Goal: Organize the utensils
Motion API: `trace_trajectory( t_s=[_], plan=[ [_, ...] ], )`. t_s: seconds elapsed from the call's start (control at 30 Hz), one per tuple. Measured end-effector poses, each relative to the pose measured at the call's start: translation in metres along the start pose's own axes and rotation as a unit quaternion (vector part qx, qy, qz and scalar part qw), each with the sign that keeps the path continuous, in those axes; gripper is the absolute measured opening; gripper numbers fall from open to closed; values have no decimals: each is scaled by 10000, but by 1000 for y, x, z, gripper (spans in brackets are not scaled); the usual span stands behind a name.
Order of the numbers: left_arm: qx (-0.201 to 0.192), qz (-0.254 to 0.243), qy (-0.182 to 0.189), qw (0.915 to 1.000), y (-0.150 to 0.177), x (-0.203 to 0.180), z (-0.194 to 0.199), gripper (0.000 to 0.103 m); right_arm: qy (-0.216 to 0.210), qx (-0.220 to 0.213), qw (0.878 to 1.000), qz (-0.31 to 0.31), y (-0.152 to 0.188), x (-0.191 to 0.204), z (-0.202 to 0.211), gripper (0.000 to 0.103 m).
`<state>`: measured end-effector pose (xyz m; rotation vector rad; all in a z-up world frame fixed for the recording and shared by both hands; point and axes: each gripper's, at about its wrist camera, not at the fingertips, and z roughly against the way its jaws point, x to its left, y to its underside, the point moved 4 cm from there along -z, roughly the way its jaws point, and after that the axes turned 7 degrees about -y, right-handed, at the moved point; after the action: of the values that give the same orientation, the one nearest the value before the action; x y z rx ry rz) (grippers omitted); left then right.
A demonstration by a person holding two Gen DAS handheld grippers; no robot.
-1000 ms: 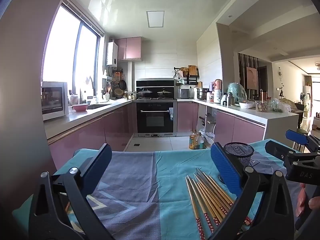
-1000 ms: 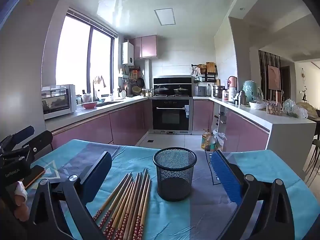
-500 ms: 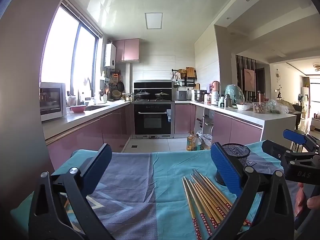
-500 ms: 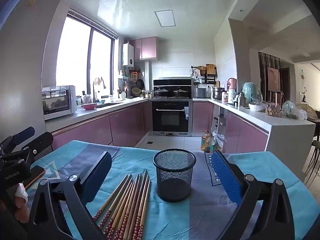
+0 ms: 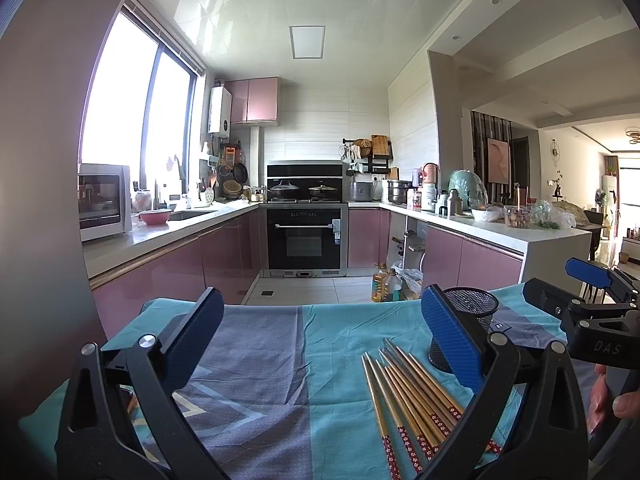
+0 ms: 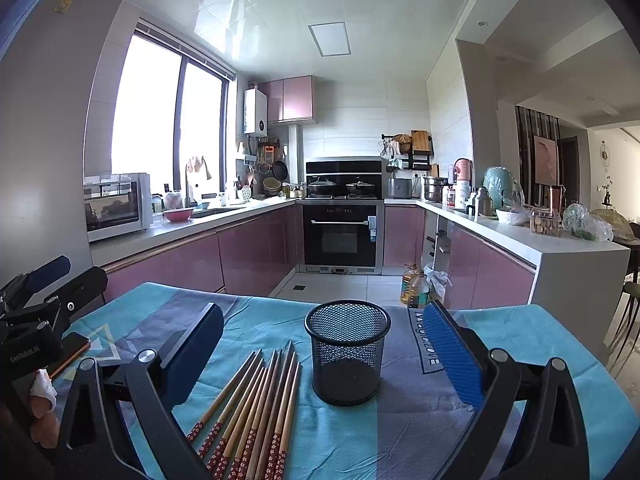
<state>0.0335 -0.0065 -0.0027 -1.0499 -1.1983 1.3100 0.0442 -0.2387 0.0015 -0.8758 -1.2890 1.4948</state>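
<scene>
Chopsticks lie in a loose fan on the cloth-covered worktop, just beside the upright mesh cup at its 8 o'clock in the right wrist view, long axes running from patterned ends at 6 o'clock to plain tips near 12. From the right hand-held gripper, spread wide and holding nothing, they sit low between its fingers toward 7 o'clock. From the left hand-held gripper, equally wide and empty, they lie off at 4 o'clock, partly behind its right finger, so the right one looks nearer and better lined up.
</scene>
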Motion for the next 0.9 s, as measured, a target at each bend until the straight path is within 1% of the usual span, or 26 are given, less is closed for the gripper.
trace_trajectory(
  t_s=[0.9],
  plan=[
    [-35, 17, 7, 10000, -4, -4, 1, 97, -41, -3, 10000, -77, 5, -5, -2, 96]
  ],
)
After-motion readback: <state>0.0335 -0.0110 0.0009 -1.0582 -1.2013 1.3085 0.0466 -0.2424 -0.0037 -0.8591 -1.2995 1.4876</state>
